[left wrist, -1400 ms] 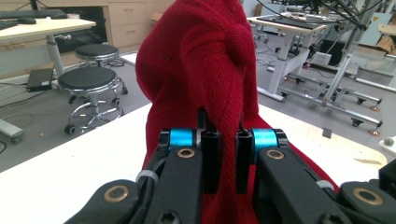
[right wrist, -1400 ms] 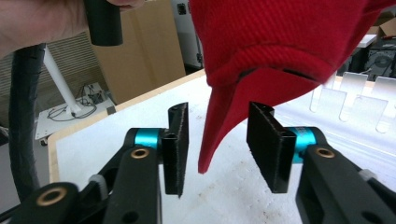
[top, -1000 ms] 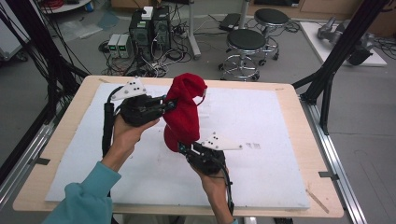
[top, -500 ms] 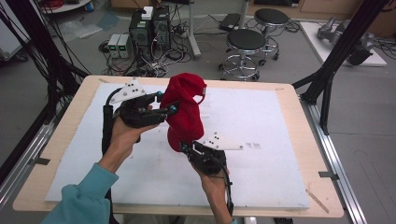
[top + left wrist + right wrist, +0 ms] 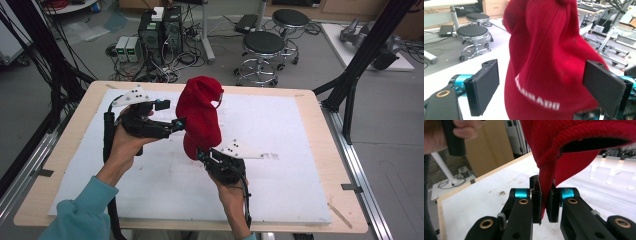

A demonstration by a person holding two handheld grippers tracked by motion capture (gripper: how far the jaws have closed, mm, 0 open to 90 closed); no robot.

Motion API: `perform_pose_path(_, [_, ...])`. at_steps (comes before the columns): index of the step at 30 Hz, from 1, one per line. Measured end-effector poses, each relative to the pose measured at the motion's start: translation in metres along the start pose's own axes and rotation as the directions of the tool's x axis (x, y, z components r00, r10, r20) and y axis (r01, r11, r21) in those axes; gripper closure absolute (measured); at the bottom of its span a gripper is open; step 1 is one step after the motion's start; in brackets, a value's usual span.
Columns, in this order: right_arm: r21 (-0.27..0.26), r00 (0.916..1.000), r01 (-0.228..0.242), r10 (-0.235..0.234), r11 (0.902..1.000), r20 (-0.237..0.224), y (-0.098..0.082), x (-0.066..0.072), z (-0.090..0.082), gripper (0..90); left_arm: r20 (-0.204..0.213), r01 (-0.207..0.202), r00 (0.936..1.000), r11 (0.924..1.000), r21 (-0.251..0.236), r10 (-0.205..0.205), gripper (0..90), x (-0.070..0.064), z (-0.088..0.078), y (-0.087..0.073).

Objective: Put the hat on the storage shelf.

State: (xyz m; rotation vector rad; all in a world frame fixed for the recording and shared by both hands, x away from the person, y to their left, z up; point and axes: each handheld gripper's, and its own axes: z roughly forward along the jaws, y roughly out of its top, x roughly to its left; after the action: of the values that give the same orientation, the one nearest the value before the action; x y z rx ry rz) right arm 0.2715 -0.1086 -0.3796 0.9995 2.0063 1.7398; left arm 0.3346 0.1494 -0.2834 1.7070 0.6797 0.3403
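A red knit cap (image 5: pixel 201 114) with white lettering hangs upright above the white mat. My right gripper (image 5: pixel 201 155) is below it, shut on the cap's lower edge; in the right gripper view the jaws (image 5: pixel 544 203) pinch a fold of the red cap (image 5: pixel 554 142). To the cap's left, my left gripper (image 5: pixel 178 123) is held level at mid height. In the left gripper view it (image 5: pixel 543 86) is open, its pads (image 5: pixel 485 86) standing on either side of the cap (image 5: pixel 549 57) without touching it.
A white mat (image 5: pixel 300 150) covers most of the wooden table (image 5: pixel 80 120). Black frame posts (image 5: pixel 360 65) stand at the table's right and left corners. Stools (image 5: pixel 266 47) and computer boxes (image 5: pixel 155 30) are on the floor beyond the far edge.
The left gripper has dropped slightly beside the cap. The cap and the right gripper have hardly moved.
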Motion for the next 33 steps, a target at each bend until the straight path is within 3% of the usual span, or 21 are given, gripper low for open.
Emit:
perform_pose_path(7, [-0.012, 0.9995, 0.021, -0.021, 0.9997, 0.025, 0.012, -0.009, -0.003, 85.4, -0.023, -0.037, 0.999, 0.999, 0.026, 0.038, 15.0, 0.006, -0.013, -0.014])
perform_pose_path(10, [-0.014, 0.9988, 0.036, -0.036, 0.9992, 0.034, 0.021, -0.02, -0.003, 85.4, -0.034, -0.044, 0.9984, 0.9988, 0.02, 0.045, 15.1, 0.011, -0.022, -0.025])
perform_pose_path(15, [-0.022, 0.9976, 0.045, -0.044, 0.9987, 0.054, 0.032, -0.033, -0.002, 85.4, -0.054, -0.032, 0.998, 0.9993, 0.021, 0.033, 15.1, 0.023, -0.04, -0.045])
perform_pose_path(16, [-0.026, 0.9965, 0.056, -0.054, 0.9981, 0.064, 0.036, -0.041, -0.002, 85.4, -0.061, -0.038, 0.9974, 0.999, 0.025, 0.04, 15.1, 0.026, -0.044, -0.051])
perform_pose_path(22, [-0.002, 0.9933, 0.061, -0.061, 0.9981, 0.098, 0.045, -0.055, 0.004, 85.4, -0.099, -0.079, 0.9917, 0.9959, 0.045, 0.083, 15.1, 0.032, -0.058, -0.079])
perform_pose_path(30, [0.019, 0.9879, 0.085, -0.087, 0.9962, 0.128, 0.059, -0.08, 0.019, 85.4, -0.106, -0.035, 0.9936, 0.9985, 0.042, 0.039, 15.1, 0.043, -0.07, -0.113])
perform_pose_path(33, [0.021, 0.9881, 0.074, -0.076, 0.997, 0.133, 0.064, -0.086, 0.022, 85.4, -0.119, -0.022, 0.9926, 0.9988, 0.043, 0.027, 15.1, 0.046, -0.075, -0.124])
